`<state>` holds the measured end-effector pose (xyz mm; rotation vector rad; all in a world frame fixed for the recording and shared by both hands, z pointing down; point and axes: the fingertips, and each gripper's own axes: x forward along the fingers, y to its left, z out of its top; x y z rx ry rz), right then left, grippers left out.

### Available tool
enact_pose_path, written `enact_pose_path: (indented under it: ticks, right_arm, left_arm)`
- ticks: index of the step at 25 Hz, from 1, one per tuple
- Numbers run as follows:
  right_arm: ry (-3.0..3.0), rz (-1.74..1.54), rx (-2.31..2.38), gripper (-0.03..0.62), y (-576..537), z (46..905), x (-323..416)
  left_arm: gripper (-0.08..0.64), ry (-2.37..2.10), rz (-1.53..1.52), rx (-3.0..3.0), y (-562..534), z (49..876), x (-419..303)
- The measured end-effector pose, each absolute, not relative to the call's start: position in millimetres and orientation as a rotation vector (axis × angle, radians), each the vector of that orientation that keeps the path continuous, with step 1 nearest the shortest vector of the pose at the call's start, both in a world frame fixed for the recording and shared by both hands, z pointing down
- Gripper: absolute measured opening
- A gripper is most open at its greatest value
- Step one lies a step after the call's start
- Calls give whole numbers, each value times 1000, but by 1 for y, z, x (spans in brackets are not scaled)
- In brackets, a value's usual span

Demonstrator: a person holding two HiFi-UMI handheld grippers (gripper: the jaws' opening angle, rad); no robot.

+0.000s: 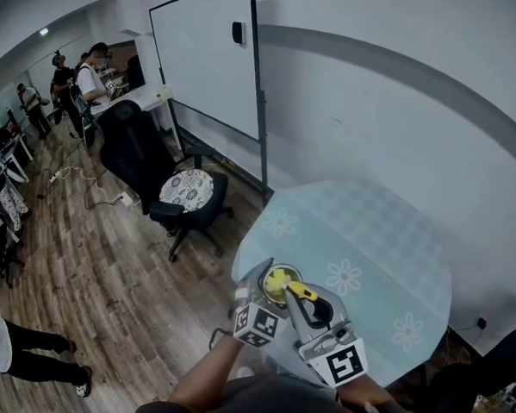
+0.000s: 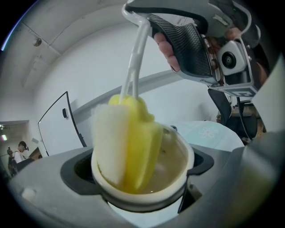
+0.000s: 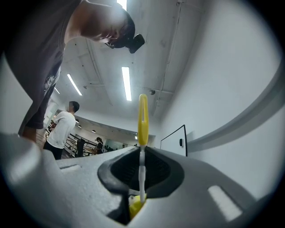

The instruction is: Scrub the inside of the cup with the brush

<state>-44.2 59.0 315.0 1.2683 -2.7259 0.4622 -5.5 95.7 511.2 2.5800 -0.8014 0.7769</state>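
Cup (image 2: 176, 167): was clamped between left tool's (image 2: 141, 200) jaws, over near-left edge of flowered table (image 1: 394, 243).
Brush (image 2: 129, 142): yellow-white sponge head sat inside cup; right tool (image 3: 141, 176) pinched its thin handle.

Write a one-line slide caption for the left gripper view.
Left gripper clamps the cream cup while the right gripper holds the brush, its yellow-and-white sponge head down inside the cup.
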Motion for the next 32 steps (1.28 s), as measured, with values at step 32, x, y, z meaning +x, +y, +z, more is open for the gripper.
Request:
enact_pose_path:
  ticks: [32]
  right_arm:
    - [-2739,488,1126,38,89,310,-45]
  left_arm:
    - [568,-853,792,2543,110,504,-29]
